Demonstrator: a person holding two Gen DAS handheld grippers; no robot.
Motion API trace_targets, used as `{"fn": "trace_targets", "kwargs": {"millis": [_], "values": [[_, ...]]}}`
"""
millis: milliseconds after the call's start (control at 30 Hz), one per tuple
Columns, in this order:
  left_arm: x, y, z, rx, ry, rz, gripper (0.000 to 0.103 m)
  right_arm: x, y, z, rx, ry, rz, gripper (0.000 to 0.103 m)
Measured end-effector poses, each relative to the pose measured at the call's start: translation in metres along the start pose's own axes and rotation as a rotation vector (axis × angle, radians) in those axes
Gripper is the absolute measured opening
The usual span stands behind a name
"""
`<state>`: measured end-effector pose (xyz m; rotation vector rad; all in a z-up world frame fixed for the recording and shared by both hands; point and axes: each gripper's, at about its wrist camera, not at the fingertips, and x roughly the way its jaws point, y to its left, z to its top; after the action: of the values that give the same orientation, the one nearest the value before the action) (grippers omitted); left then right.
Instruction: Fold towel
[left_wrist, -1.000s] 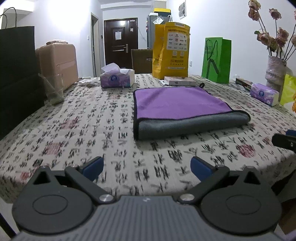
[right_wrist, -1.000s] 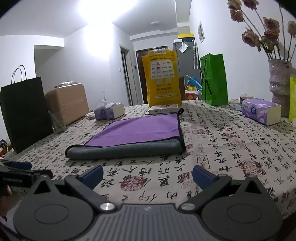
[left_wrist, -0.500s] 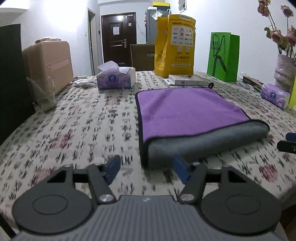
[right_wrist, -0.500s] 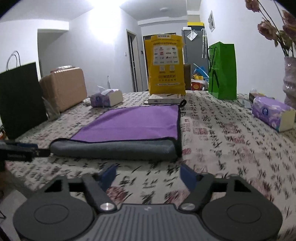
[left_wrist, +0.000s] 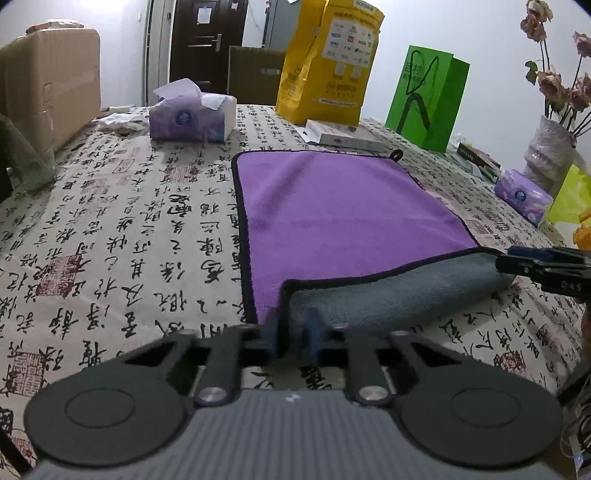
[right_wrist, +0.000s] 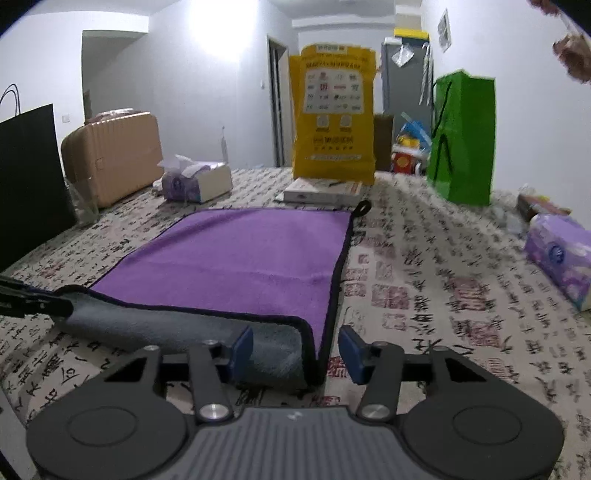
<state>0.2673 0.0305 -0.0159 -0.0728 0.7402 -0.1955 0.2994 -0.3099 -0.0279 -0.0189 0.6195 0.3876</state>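
Observation:
A purple towel (left_wrist: 340, 214) with a grey underside lies on the patterned tablecloth, its near edge folded back as a grey band (left_wrist: 391, 299). My left gripper (left_wrist: 293, 334) is shut on the towel's near left corner. In the right wrist view the towel (right_wrist: 240, 258) lies ahead and my right gripper (right_wrist: 295, 354) is open, its fingers on either side of the near right corner of the grey fold (right_wrist: 273, 350). The right gripper also shows at the right edge of the left wrist view (left_wrist: 543, 264).
A tissue box (left_wrist: 192, 116), a yellow bag (left_wrist: 328, 62), a green bag (left_wrist: 426, 99) and a flat box (left_wrist: 343, 136) stand behind the towel. A tan suitcase (right_wrist: 110, 158) and black bag (right_wrist: 26, 177) are at left. Another tissue box (right_wrist: 561, 254) lies right.
Both grippers have moved forward to the towel's near corners. My left gripper has closed on the left corner. My right gripper has narrowed around the right corner.

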Motion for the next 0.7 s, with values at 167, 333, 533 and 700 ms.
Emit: {"fn": "trace_targets", "kwargs": {"millis": [167,333,533,700], "values": [[-0.006,-0.002,0.004,0.024,-0.038,-0.017,0.005,0.011,0.003,0.004,-0.038,0.032,0.007,0.007],[-0.005,0.0,0.016,0.025,-0.055,-0.001,0.005,0.01,-0.001,0.014,-0.039,-0.006,-0.01,0.004],[0.0,-0.002,0.034,0.058,-0.083,0.015,0.005,0.014,-0.004,0.025,-0.055,-0.025,-0.024,0.004],[0.008,0.0,0.05,0.074,-0.1,0.032,0.005,0.021,-0.005,0.034,-0.072,-0.038,-0.038,0.004]]}}
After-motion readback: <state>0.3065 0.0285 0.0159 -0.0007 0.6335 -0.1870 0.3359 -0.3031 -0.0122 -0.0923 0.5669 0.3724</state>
